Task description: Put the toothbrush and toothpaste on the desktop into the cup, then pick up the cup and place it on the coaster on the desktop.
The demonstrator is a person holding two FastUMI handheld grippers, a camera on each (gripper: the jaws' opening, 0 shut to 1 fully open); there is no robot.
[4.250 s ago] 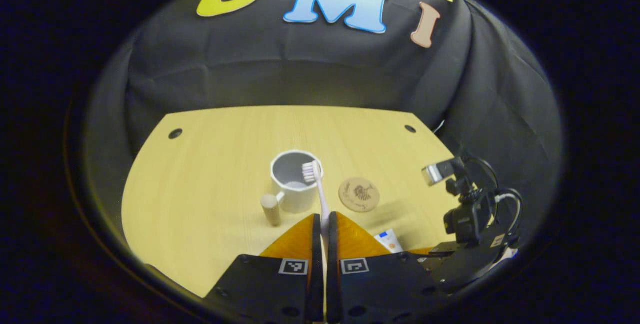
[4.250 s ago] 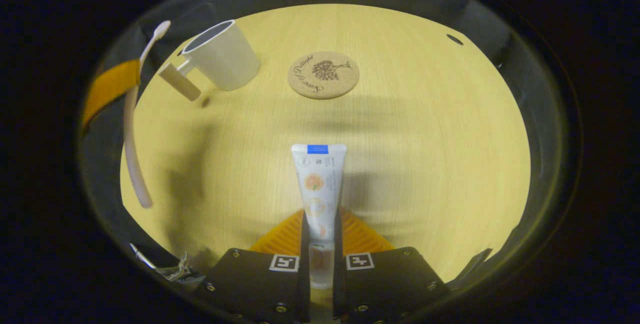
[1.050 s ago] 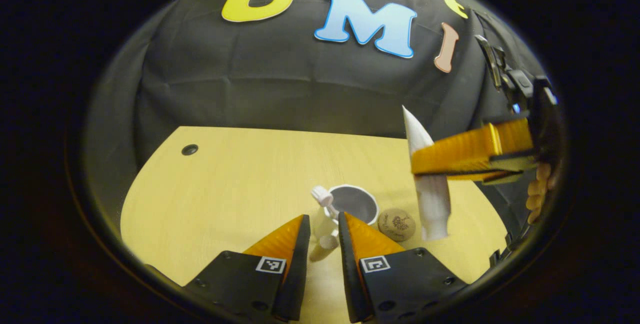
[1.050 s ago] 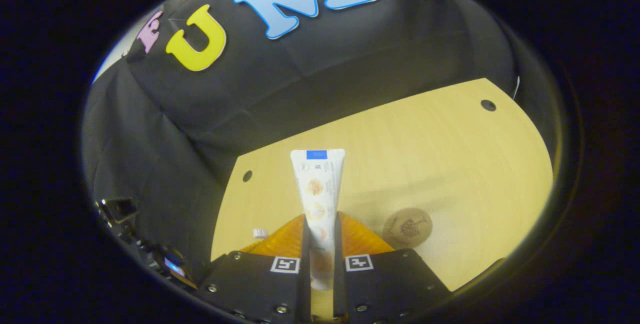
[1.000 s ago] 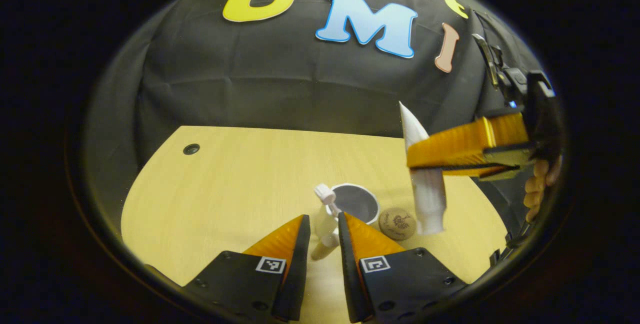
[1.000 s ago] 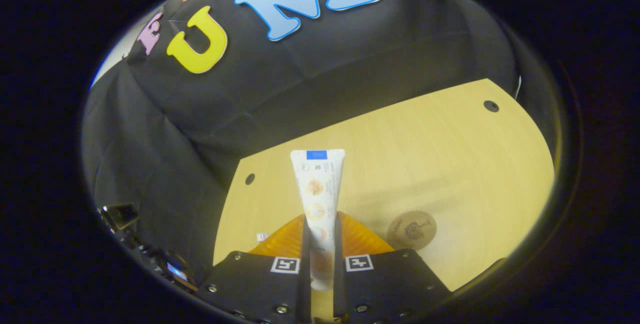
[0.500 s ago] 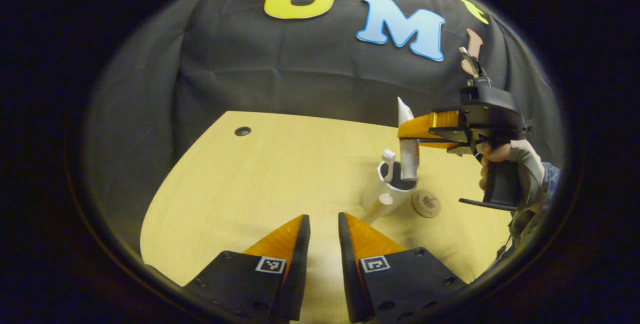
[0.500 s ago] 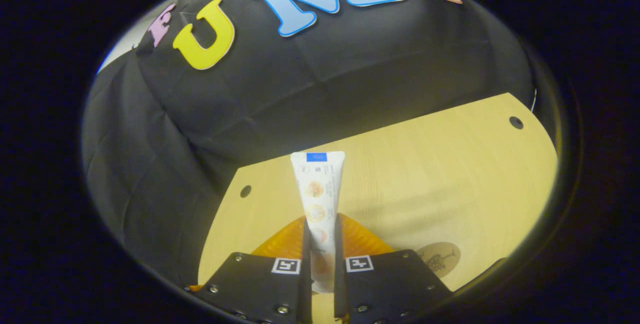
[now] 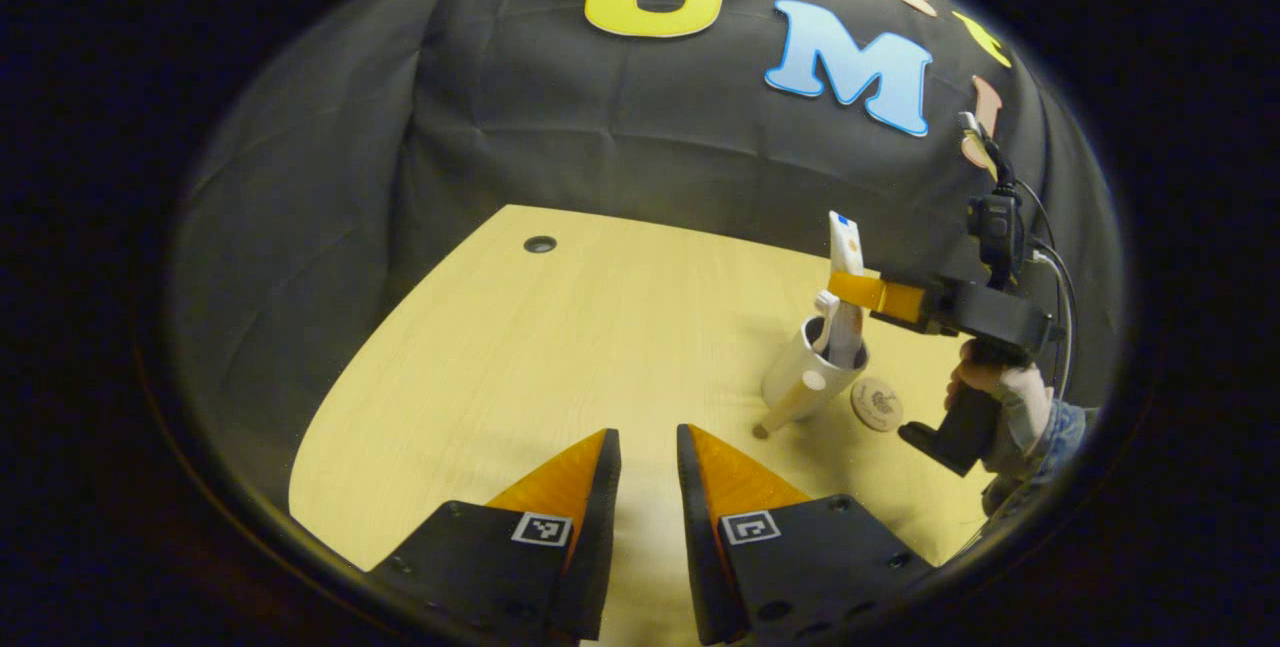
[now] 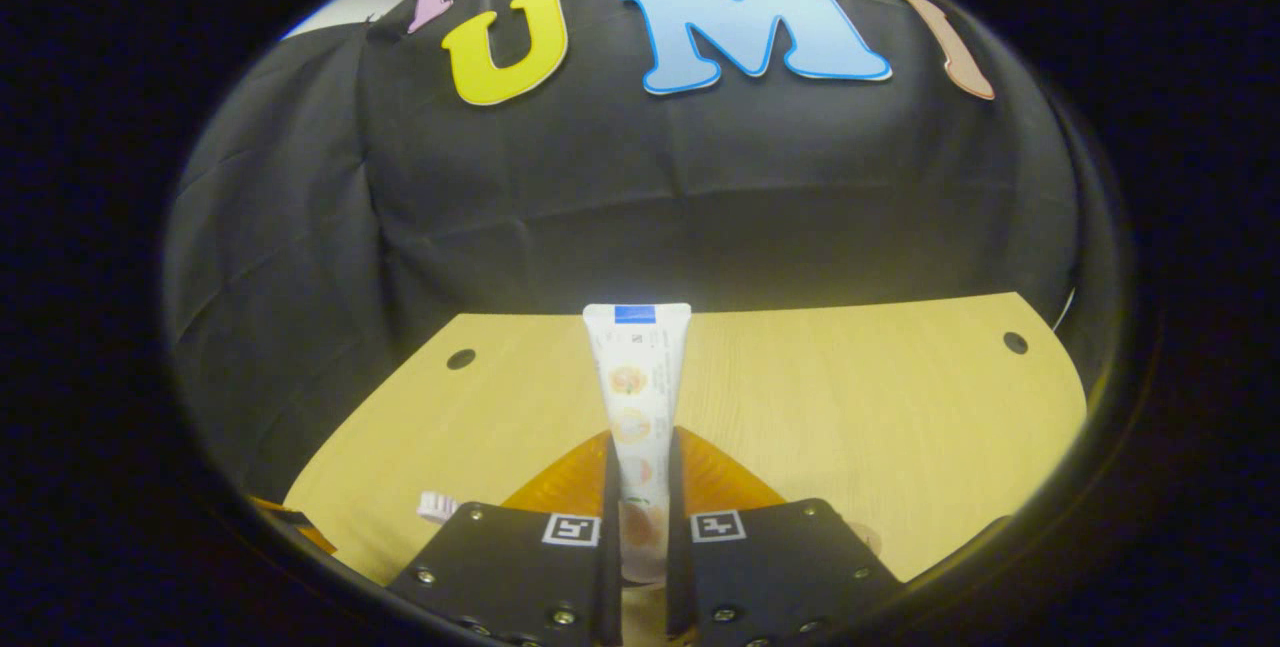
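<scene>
The near and left stretch of the desktop point(image 9: 520, 357) lies bare in the left gripper view, open ground ahead of the left gripper point(image 9: 648, 447), whose fingers stand apart with nothing between them. Toward the far right the way is crowded: the cup point(image 9: 805, 377) stands with the toothbrush point(image 9: 824, 317) and toothpaste point(image 9: 845, 302) sticking up from it. The right gripper point(image 9: 862, 292), clamped on the tube, hangs over the cup's mouth, the coaster point(image 9: 877, 404) lying just beside.

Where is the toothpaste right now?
In the left gripper view, the toothpaste stands upright in the cup, beside the toothbrush, held by the right gripper.
</scene>
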